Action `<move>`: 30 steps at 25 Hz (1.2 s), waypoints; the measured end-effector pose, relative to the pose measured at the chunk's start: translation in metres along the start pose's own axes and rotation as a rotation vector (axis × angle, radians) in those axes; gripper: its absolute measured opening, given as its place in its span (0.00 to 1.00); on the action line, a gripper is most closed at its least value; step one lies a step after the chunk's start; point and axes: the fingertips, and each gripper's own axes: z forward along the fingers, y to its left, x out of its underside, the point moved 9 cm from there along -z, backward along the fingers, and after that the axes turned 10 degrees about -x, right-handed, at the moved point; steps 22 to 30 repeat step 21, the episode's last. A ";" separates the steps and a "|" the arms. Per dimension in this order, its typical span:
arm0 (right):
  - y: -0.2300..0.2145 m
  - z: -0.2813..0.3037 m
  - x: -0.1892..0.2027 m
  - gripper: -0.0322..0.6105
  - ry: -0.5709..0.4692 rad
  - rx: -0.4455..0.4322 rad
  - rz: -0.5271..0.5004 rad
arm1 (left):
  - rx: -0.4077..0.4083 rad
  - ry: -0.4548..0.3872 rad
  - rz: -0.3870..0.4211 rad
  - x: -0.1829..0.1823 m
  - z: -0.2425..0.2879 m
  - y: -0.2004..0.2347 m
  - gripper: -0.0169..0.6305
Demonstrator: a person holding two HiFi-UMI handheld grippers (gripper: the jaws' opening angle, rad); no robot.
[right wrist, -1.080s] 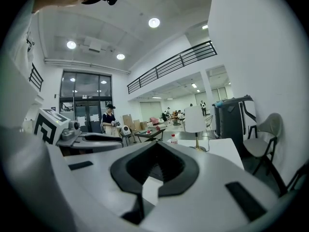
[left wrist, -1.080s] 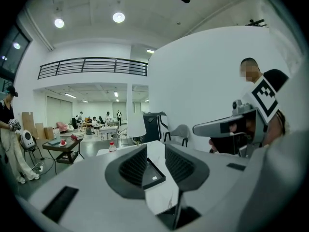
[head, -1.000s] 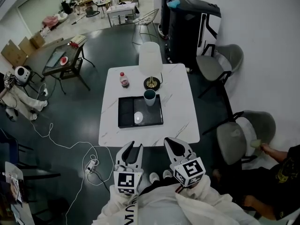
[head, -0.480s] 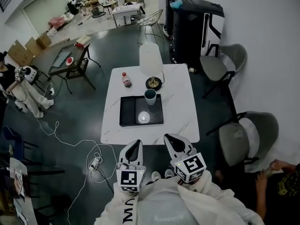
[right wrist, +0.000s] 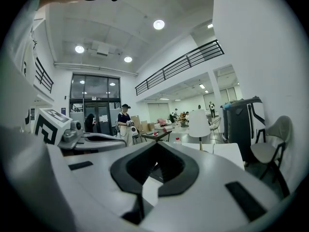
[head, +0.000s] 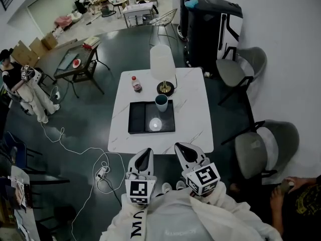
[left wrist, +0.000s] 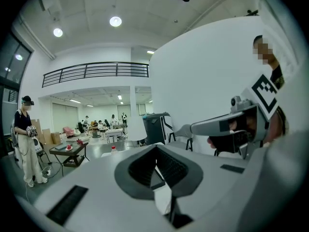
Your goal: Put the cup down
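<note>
The cup (head: 161, 103) stands upright at the far right corner of the black tray (head: 136, 119), mid-table (head: 193, 119). A pale round thing (head: 155, 124) on the tray is too washed out to identify. Off the table's near edge, the left gripper (head: 145, 153) and right gripper (head: 182, 148) have their jaws clenched on nothing.

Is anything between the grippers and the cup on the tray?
A small white round object lies low in the tray, roughly on the line from the left gripper to the cup. Nothing visible stands between the right gripper and the cup.
</note>
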 end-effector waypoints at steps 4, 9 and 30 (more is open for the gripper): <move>-0.003 -0.002 0.001 0.06 0.003 0.000 0.003 | 0.001 -0.003 0.006 0.000 0.002 -0.004 0.04; -0.005 -0.001 0.003 0.06 0.007 0.001 0.010 | -0.009 0.005 0.007 0.001 0.003 -0.003 0.04; -0.010 0.004 0.005 0.06 0.011 0.007 0.009 | -0.011 0.009 0.008 0.005 0.011 -0.001 0.04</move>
